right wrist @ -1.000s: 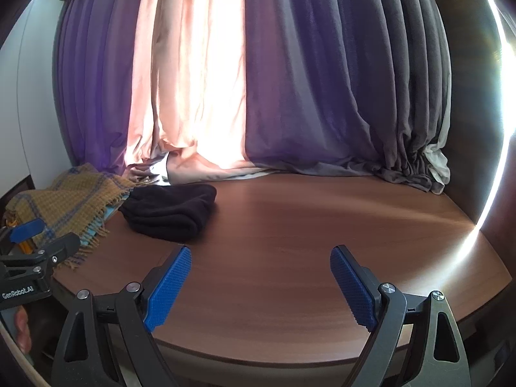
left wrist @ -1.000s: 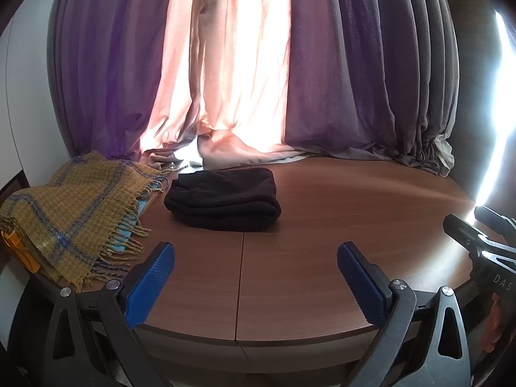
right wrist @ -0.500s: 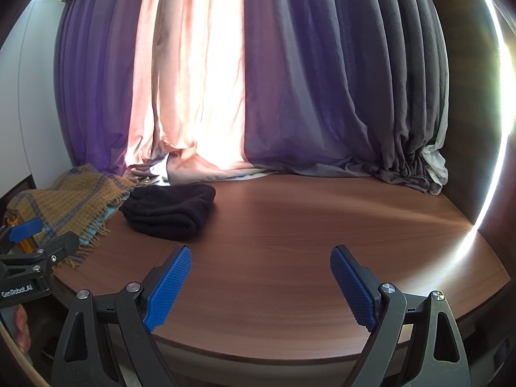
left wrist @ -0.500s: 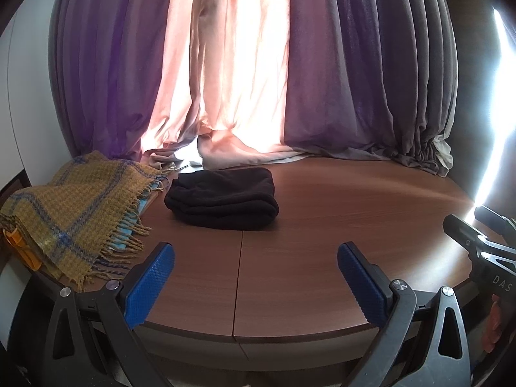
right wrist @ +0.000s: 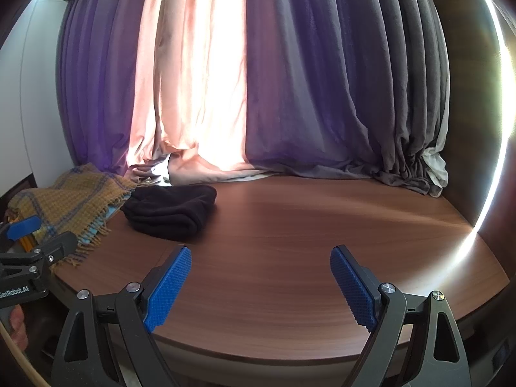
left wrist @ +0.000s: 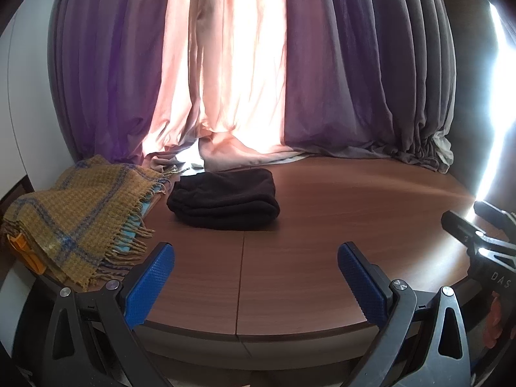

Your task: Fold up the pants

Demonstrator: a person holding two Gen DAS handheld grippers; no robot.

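Note:
The dark pants (left wrist: 224, 198) lie folded in a compact stack on the brown wooden table (left wrist: 322, 258), toward its back left; they also show in the right wrist view (right wrist: 169, 211). My left gripper (left wrist: 256, 282) is open and empty, held back over the table's front edge, well short of the pants. My right gripper (right wrist: 261, 290) is open and empty, over the front edge to the right of the pants. Each gripper shows at the edge of the other's view.
A mustard and blue plaid fringed scarf (left wrist: 74, 216) lies heaped at the table's left edge beside the pants. Purple and pink curtains (left wrist: 258, 80) hang behind and pool on the table's back. A seam (left wrist: 240, 280) runs front to back through the tabletop.
Both grippers have drawn back and tilted slightly; the pants have not moved and both grippers stay open.

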